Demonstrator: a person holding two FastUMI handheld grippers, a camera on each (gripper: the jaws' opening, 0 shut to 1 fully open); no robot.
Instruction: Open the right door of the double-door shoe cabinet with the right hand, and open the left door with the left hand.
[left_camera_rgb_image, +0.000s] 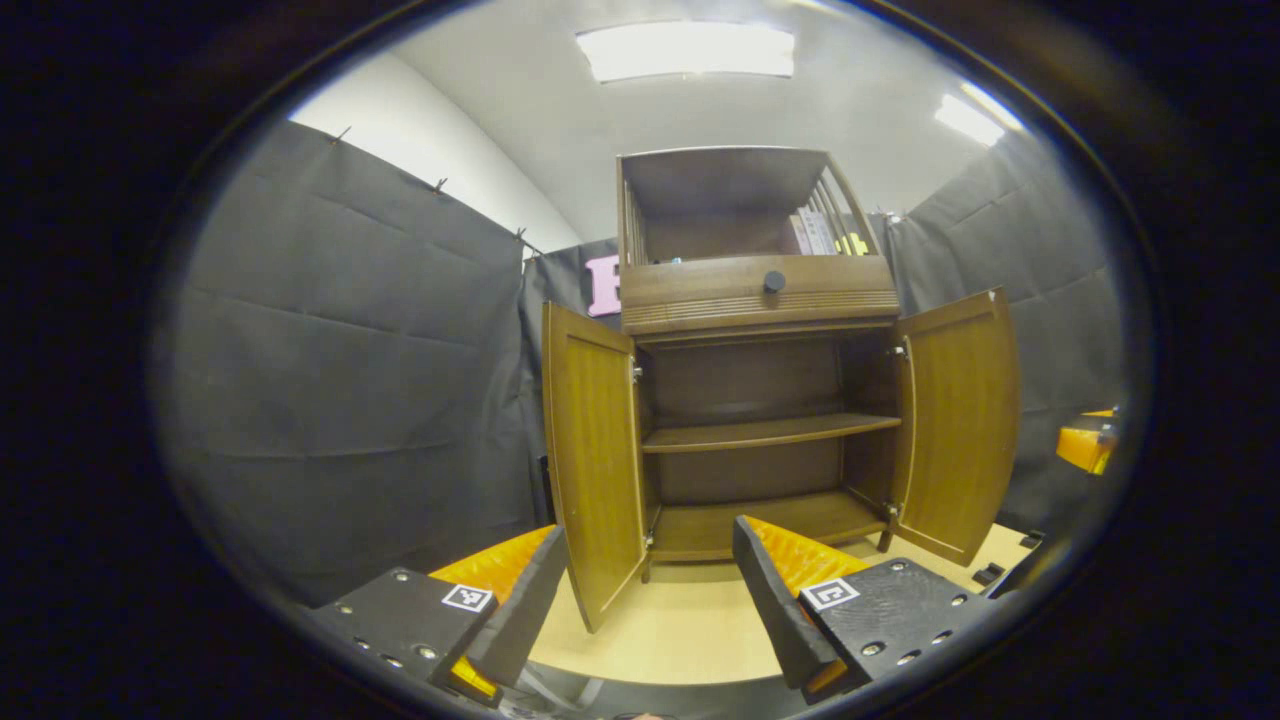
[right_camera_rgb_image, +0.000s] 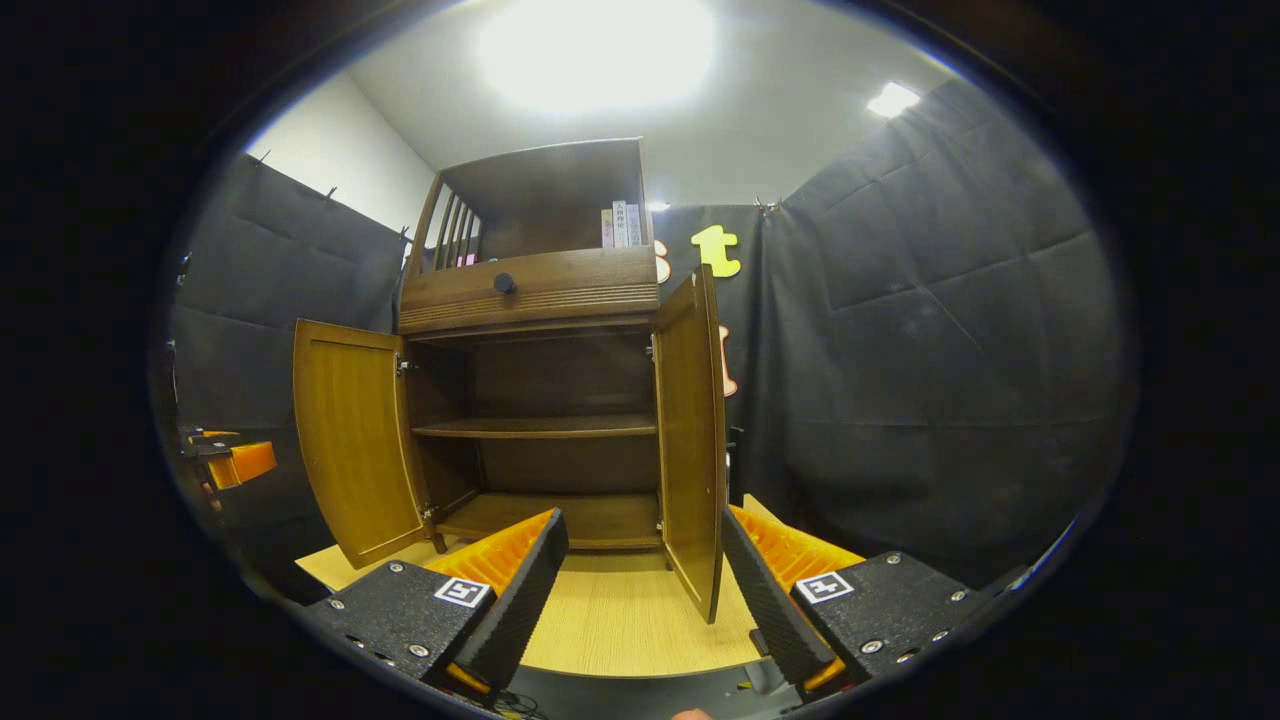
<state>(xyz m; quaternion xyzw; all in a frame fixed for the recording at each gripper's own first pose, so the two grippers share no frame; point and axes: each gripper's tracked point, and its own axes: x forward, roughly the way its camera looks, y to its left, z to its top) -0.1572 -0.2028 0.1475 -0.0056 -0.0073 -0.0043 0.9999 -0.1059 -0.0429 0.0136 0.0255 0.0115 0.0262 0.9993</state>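
Shoe cabinet stands on the surface, left door and right door both swung open; left tongs and right tongs gape empty; stiff wooden panels, best grasped by their free edges

Screwed gripper bodies carry square black-and-white markers.

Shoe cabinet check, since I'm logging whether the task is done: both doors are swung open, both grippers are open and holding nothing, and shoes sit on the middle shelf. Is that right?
Not quite: the middle shelf is bare, with no shoes on it, as the left gripper view shows. The rest holds: the left door and right door of the shoe cabinet are swung open, and the left gripper and right gripper are open and holding nothing.
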